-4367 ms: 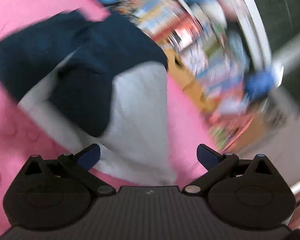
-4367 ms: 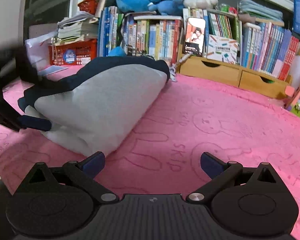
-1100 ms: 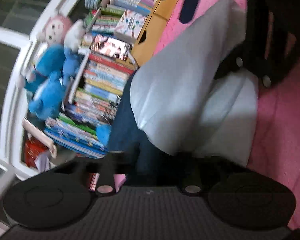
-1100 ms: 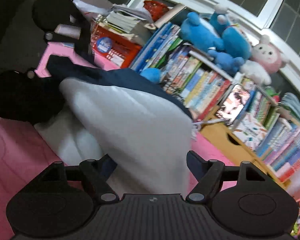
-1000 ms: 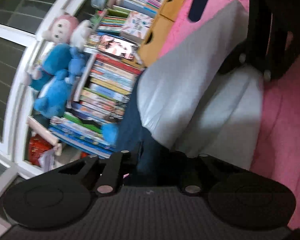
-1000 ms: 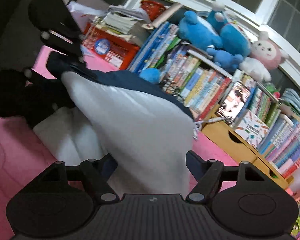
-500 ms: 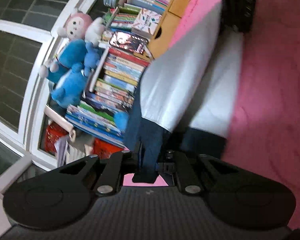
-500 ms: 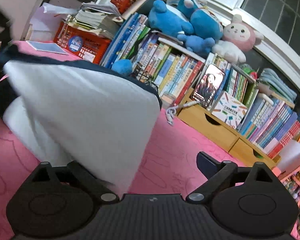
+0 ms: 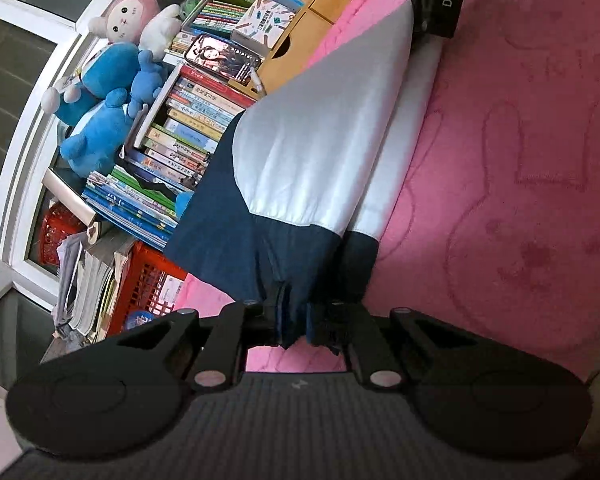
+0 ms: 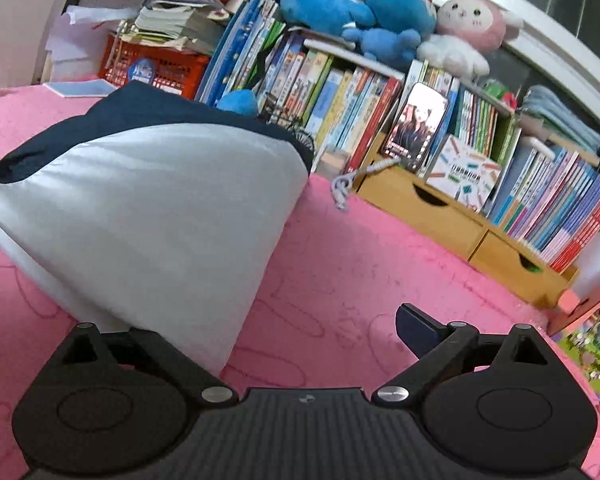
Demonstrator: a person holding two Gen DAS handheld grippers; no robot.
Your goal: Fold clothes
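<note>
Left gripper [image 9: 296, 320] clenched on the navy edge of the garment [image 9: 300, 152], at 6 o'clock in its own view. Right gripper [image 10: 260, 328] stands released, jaws wide; the white corner overlaps its left finger, the right pad bare, nothing pinched.

Judgement: to finish this fold well, lower the held navy edge square onto the layer beneath before letting go.

Garment: white body, navy sleeves, doubled into a thick wedge, lying on the pink blanket [image 10: 360, 260], with the bookshelf [image 10: 340, 92] behind at 12 o'clock in the right view.
</note>
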